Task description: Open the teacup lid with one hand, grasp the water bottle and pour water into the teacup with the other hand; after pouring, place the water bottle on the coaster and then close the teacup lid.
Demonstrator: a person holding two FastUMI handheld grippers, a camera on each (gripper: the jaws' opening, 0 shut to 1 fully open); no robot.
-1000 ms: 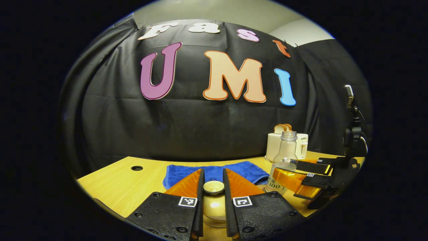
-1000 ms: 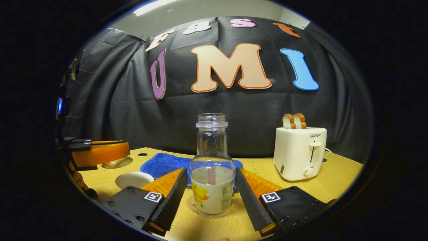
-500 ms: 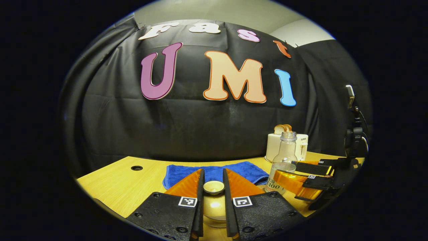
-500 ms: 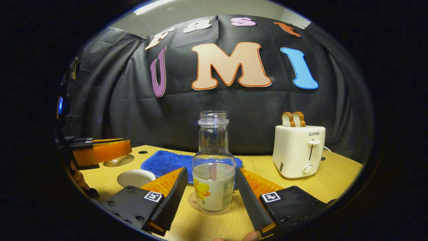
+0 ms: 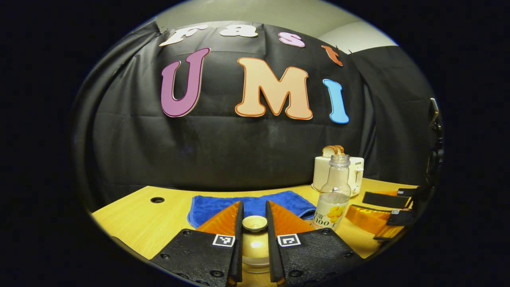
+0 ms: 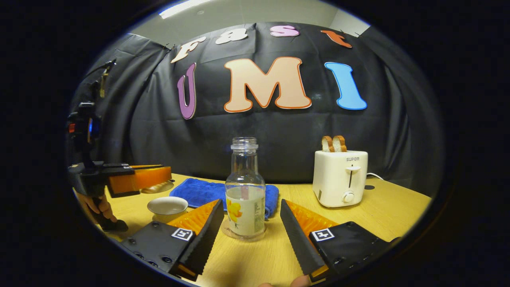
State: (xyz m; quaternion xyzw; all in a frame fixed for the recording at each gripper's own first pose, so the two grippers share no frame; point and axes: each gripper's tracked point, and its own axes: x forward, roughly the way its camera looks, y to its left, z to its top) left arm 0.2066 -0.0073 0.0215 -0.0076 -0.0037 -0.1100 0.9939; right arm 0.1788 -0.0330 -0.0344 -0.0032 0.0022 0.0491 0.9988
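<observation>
In the left gripper view my left tongs (image 5: 254, 217) are narrowed onto the knob of the teacup lid (image 5: 255, 223), a finger pressing on each side, and the lid hangs between them above the desk (image 5: 131, 217). The right gripper view gives what that one cannot: the teacup (image 6: 167, 207) itself, uncovered, standing on the desk at the left, just below and in front of the left tongs with the lid's rim peeking beneath them, and my hand (image 6: 97, 205) on the handle. It also shows my right tongs (image 6: 249, 217) spread wide, a finger to either side of the water bottle (image 6: 244, 191) and neither one touching it. The bottle stands upright on the coaster (image 6: 229, 233), capless, with water filling its lower part, in front of the blue cloth (image 6: 199, 191); the toaster (image 6: 340, 177) with two slices of bread sits to its right.

From the left gripper view I can see the bottle beside the right tongs, with the toaster just behind it.

Against half a second ago, the right tongs have drawn back: the bottle sits farther off between the fingers and looks smaller, and more of the teacup has come into sight. The left tongs still grip the lid the same way
</observation>
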